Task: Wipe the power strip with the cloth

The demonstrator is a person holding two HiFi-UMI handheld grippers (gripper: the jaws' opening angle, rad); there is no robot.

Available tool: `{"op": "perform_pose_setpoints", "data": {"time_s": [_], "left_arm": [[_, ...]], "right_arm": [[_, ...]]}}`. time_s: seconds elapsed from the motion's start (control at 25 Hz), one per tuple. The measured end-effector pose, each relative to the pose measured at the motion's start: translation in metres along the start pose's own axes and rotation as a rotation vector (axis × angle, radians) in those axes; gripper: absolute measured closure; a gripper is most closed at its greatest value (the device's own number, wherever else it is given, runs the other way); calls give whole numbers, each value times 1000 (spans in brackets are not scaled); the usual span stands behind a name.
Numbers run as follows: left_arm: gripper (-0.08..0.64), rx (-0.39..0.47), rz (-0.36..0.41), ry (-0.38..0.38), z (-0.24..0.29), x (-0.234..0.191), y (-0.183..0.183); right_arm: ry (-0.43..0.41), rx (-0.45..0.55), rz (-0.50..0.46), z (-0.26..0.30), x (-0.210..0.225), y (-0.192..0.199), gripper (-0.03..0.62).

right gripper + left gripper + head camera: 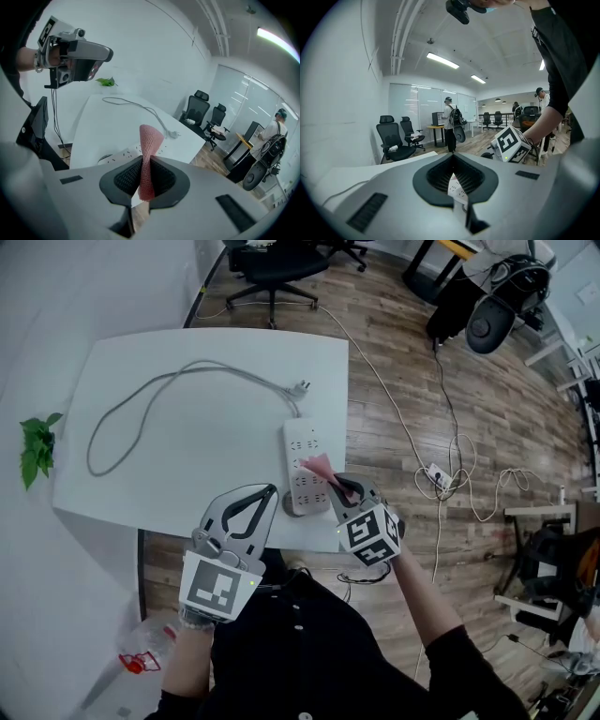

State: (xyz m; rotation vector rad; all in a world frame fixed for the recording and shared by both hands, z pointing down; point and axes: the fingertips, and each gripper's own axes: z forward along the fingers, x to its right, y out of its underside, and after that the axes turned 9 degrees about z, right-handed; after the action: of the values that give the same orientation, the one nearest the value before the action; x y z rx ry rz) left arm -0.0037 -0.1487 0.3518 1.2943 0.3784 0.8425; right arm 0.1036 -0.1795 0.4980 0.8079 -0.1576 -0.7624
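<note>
Right gripper (347,489) clamped on pink cloth (319,465). Cloth sits at near end of power strip (302,448), centre-right of head view, at worktop (187,371) edge. Left gripper (266,491) closed, empty, just beside. Wiping step, probably. Next: drag cloth lengthwise toward cord (141,395), keeping contact.

Head cam looks steeply down, claw cams low across table (187,409), all share power strip (302,465).

A pink mesh cloth (149,140) sits mid-frame. The white rectangular plastic power strip (298,442) is dotted with dark slots. A pale grey cable (141,395) crosses the white table (187,465). The wood-plank floor (403,381) is brown, and the leafy plant (36,448) at far left is green. The grey left gripper (269,491) and right gripper (337,484) carry black-and-white square markers.
</note>
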Motion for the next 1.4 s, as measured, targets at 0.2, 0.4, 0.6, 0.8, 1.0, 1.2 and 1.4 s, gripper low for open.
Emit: {"op": "perform_pose_setpoints", "data": {"time_s": [0.2, 0.4, 0.6, 0.8, 1.0, 1.2, 1.4], "left_arm": [[549, -11, -10, -22, -5, -11, 5], [549, -12, 0, -36, -9, -22, 12], [549, -33, -24, -51, -11, -25, 15], [549, -37, -25, -66, -12, -28, 16], [549, -48, -40, -86, -17, -35, 23], [549, -57, -51, -99, -21, -39, 29], [549, -65, -59, -106, -24, -40, 33]], "right_arm": [[8, 16, -25, 18, 15, -23, 535], [11, 34, -49, 41, 28, -46, 535], [15, 45, -89, 62, 41, -66, 535], [5, 40, -114, 82, 51, -79, 535], [6, 7, -125, 104, 52, -81, 535], [-29, -33, -143, 120, 44, -73, 535], [-90, -74, -163, 126, 31, -60, 535]]}}
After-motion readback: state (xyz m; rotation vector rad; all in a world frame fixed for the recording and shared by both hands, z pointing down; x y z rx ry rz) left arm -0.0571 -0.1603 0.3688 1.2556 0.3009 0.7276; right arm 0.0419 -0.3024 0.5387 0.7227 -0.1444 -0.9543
